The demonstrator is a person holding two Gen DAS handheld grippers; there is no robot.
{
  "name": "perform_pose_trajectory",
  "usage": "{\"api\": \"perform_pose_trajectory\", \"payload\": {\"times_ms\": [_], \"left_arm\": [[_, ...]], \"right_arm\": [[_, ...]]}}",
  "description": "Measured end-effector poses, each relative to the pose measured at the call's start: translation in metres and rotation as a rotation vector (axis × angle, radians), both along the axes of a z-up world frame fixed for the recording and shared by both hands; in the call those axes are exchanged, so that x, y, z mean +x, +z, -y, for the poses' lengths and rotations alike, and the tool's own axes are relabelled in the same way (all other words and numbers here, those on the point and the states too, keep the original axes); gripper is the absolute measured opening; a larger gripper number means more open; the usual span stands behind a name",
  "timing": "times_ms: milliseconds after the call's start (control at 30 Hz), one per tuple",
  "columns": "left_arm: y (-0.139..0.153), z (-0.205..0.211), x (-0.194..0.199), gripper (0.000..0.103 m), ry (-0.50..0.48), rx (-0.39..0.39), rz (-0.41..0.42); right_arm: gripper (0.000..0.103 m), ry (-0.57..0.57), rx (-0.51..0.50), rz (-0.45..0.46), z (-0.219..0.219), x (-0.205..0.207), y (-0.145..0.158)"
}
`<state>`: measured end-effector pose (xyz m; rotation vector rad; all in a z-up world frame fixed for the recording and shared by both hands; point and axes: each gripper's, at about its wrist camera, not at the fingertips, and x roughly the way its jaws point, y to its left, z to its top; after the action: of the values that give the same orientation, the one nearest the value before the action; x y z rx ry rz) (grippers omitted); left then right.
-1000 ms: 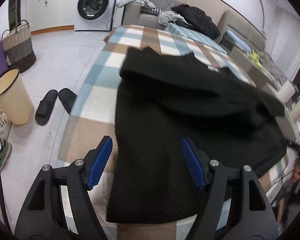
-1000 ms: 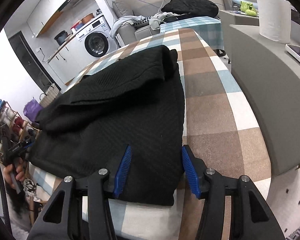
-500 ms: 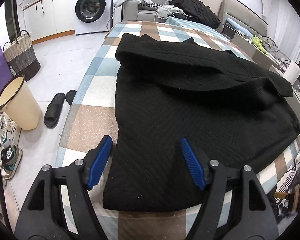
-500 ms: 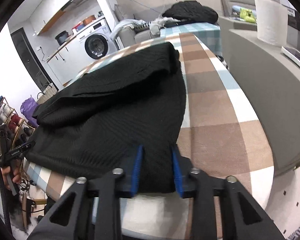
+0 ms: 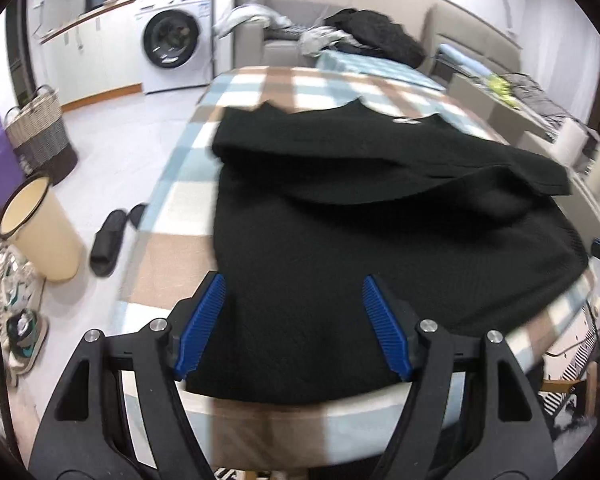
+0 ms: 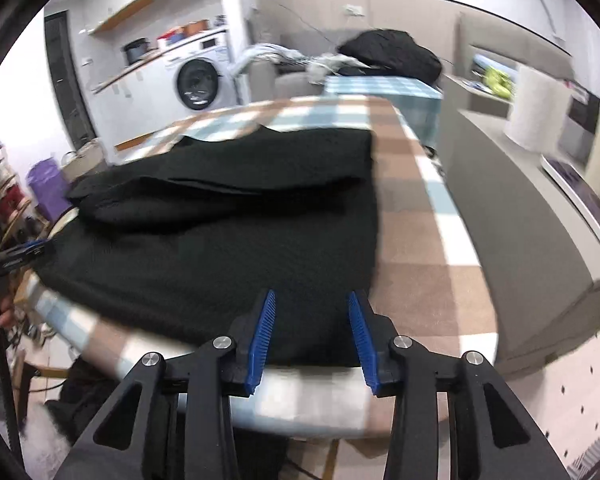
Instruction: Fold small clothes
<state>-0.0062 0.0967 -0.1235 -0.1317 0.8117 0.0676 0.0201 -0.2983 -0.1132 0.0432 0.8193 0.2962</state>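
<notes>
Black garment (image 5: 380,240) on checked table (image 5: 172,272), left gripper (image 5: 294,328) wide, right gripper (image 6: 310,336) just reopening, both empty above its near hem

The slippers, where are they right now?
In the left wrist view, the black slippers lie on the floor left of the checked table, just right of the cream bin.

Looked down along the fingers from close by, at opposite near corners; shared the black garment (image 5: 380,240) (image 6: 236,240).
</notes>
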Motion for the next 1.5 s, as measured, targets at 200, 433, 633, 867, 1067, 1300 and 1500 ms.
{"api": "perform_pose_trajectory", "payload": {"times_ms": [200,433,633,867,1067,1300,1500], "left_arm": [[-0.001,0.05,0.0,0.069,-0.118,-0.006,0.063],[-0.023,0.081,0.009,0.069,-0.17,0.025,-0.02],[-0.029,0.097,0.004,0.076,-0.221,0.091,-0.064],[-0.024,0.113,0.012,0.076,-0.222,0.0,-0.003],[-0.032,0.145,0.015,0.079,-0.252,0.119,-0.006],[-0.033,0.136,0.004,0.082,-0.265,0.104,-0.02],[-0.033,0.131,-0.004,0.084,-0.279,0.099,-0.038]], "right_arm": [[0.045,0.124,0.087,0.0,-0.046,-0.005,0.001],[0.057,0.206,-0.055,-0.021,-0.106,0.003,-0.027],[0.059,0.223,-0.1,-0.05,-0.102,-0.005,-0.033],[0.061,0.185,-0.019,-0.051,-0.108,-0.001,-0.026],[0.078,0.189,-0.088,-0.026,-0.138,0.005,-0.028],[0.08,0.196,-0.132,-0.025,-0.138,0.001,-0.036],[0.08,0.194,-0.148,-0.044,-0.121,-0.007,-0.029]]}}
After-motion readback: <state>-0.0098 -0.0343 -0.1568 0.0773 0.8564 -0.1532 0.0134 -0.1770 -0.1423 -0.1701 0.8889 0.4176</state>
